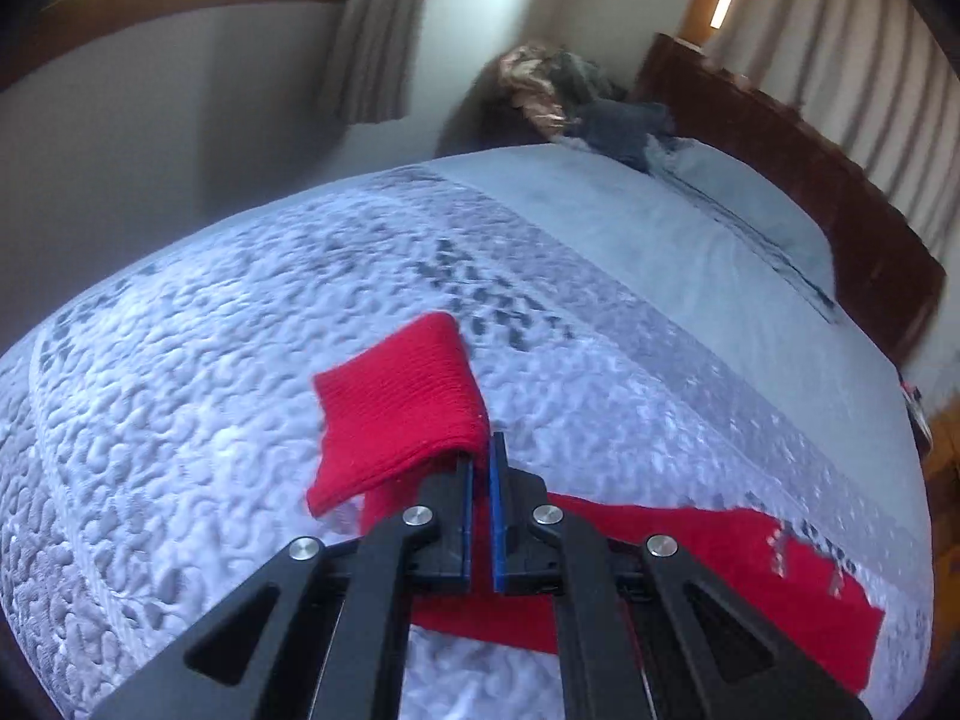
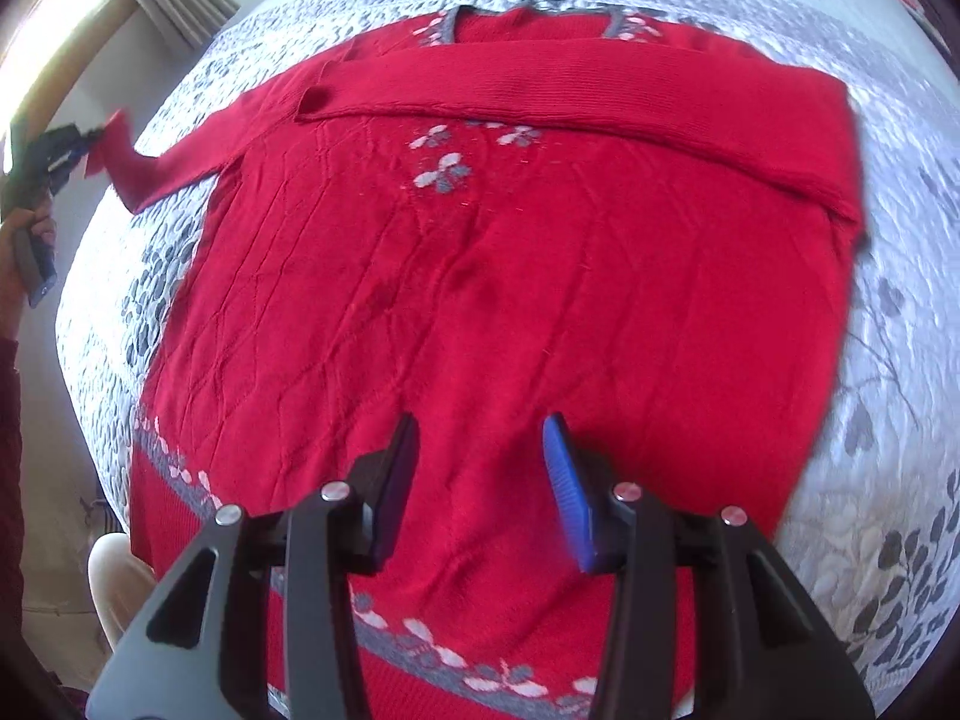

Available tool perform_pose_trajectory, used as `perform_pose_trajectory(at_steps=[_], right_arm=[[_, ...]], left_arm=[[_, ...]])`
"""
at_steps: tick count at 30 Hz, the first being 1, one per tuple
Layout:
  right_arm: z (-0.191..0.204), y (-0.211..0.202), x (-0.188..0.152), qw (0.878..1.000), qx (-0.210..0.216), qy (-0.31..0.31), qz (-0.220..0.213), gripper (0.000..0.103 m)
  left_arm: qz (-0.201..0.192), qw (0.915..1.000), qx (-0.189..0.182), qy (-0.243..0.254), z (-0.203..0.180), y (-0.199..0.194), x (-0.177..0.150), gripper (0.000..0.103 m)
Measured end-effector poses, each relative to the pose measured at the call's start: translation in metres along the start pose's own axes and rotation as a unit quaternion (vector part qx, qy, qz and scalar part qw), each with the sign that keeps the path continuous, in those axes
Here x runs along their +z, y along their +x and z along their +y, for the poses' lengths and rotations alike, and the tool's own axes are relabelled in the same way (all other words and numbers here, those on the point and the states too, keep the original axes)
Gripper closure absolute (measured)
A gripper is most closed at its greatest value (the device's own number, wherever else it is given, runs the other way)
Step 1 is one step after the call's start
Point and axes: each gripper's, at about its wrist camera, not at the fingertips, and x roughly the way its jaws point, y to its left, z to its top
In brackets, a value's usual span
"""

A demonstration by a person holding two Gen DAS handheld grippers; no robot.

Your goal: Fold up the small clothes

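Observation:
A red knit sweater (image 2: pixel 510 300) with grey and white flower motifs lies flat on the quilted bed (image 2: pixel 900 360). One sleeve (image 2: pixel 570 90) is folded across its chest. The other sleeve (image 2: pixel 174 162) stretches out to the left, and its cuff (image 1: pixel 396 408) is lifted off the quilt. My left gripper (image 1: pixel 480 450) is shut on that cuff; the right wrist view shows this left gripper (image 2: pixel 78 141) at the far left edge. My right gripper (image 2: pixel 483 426) hovers open over the sweater's lower body, with nothing between its fingers.
A person's hand (image 2: pixel 36 222) holds the left gripper. A dark wooden headboard (image 1: pixel 840 210) and a heap of clothes (image 1: pixel 570 102) stand at the far end of the bed. Curtains (image 1: pixel 372 30) hang behind. A pale object (image 2: pixel 114 576) sits off the bed's lower left edge.

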Motion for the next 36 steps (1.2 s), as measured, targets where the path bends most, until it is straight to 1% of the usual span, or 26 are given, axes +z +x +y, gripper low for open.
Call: perform_pose_trajectory(at_steps=[1,3,6,9,10,12,13,15,16,18,19,20,21,23,24,25,27,28,29,31,32,33,35,36], right_arm=[[-0.003,-0.002,-0.003,1.000,0.001,0.004,-0.001,0.060],[-0.010,-0.008,-0.009,1.000,0.002,0.010,-0.006,0.060],[-0.023,-0.017,-0.014,1.000,0.003,0.021,-0.014,0.060],[-0.038,-0.025,-0.018,0.999,0.004,0.036,-0.022,0.060],[-0.043,-0.026,-0.019,0.999,0.004,0.040,-0.024,0.060],[-0.051,-0.029,-0.022,0.999,0.007,0.048,-0.025,0.059],[-0.054,-0.030,-0.023,0.998,0.006,0.051,-0.026,0.059],[-0.062,-0.030,-0.027,0.998,0.005,0.057,-0.026,0.059],[-0.065,-0.029,-0.028,0.998,0.005,0.061,-0.025,0.059],[-0.073,-0.027,-0.031,0.997,0.004,0.068,-0.022,0.058],[-0.076,-0.025,-0.032,0.997,0.002,0.072,-0.018,0.056],[-0.079,-0.024,-0.033,0.997,0.002,0.074,-0.017,0.054],[-0.079,-0.023,-0.032,0.997,0.003,0.074,-0.018,0.054],[-0.079,-0.023,-0.031,0.997,0.001,0.072,-0.018,0.054],[-0.077,-0.023,-0.027,0.997,-0.001,0.070,-0.019,0.054],[-0.074,-0.023,-0.023,0.998,-0.002,0.067,-0.019,0.054],[-0.063,-0.022,-0.011,0.998,0.001,0.057,-0.022,0.053],[-0.055,-0.022,-0.002,0.998,0.005,0.049,-0.024,0.053],[-0.044,-0.021,0.010,0.999,0.009,0.041,-0.027,0.053],[-0.026,-0.018,0.032,0.999,0.014,0.023,-0.029,0.053],[-0.010,-0.015,0.049,0.999,0.019,0.010,-0.029,0.053],[-0.002,-0.013,0.058,0.999,0.023,0.005,-0.027,0.053],[0.020,-0.004,0.091,0.999,0.039,-0.002,-0.021,0.053],[0.028,0.001,0.102,0.999,0.041,-0.002,-0.018,0.053]], left_arm=[[0.001,0.9995,-0.018,0.026,-0.028,-0.003,-0.005,0.099],[0.006,0.9966,-0.054,0.062,-0.077,-0.007,-0.018,0.099],[0.017,0.9903,-0.097,0.098,-0.139,-0.010,-0.043,0.099],[0.034,0.9796,-0.140,0.140,-0.210,-0.012,-0.080,0.099],[0.042,0.9767,-0.150,0.147,-0.225,-0.012,-0.090,0.099],[0.062,0.9681,-0.175,0.169,-0.264,-0.010,-0.121,0.099],[0.067,0.9654,-0.181,0.175,-0.275,-0.009,-0.132,0.099],[0.089,0.9561,-0.203,0.191,-0.298,-0.006,-0.159,0.099],[0.115,0.9480,-0.211,0.209,-0.311,-0.001,-0.177,0.099],[0.155,0.9368,-0.204,0.238,-0.327,0.009,-0.203,0.098],[0.177,0.9302,-0.193,0.257,-0.330,0.014,-0.216,0.097],[0.191,0.9259,-0.184,0.268,-0.330,0.016,-0.223,0.097],[0.202,0.9237,-0.184,0.268,-0.324,0.015,-0.226,0.094],[0.204,0.9246,-0.209,0.245,-0.301,-0.001,-0.221,0.075],[0.192,0.9290,-0.213,0.234,-0.288,-0.012,-0.215,0.048],[0.179,0.9335,-0.204,0.234,-0.274,-0.023,-0.209,0.037],[0.158,0.9421,-0.178,0.237,-0.253,-0.038,-0.196,0.039],[0.147,0.9490,-0.143,0.239,-0.237,-0.043,-0.193,0.039],[0.145,0.9522,-0.119,0.241,-0.228,-0.044,-0.190,0.039],[0.140,0.9578,-0.056,0.245,-0.208,-0.034,-0.183,0.039],[0.138,0.9598,-0.042,0.241,-0.201,-0.029,-0.178,0.039],[0.149,0.9611,-0.036,0.229,-0.194,-0.017,-0.170,0.040],[0.174,0.9620,-0.048,0.205,-0.185,0.003,-0.155,0.040],[0.184,0.9620,-0.045,0.196,-0.182,0.018,-0.145,0.040]])
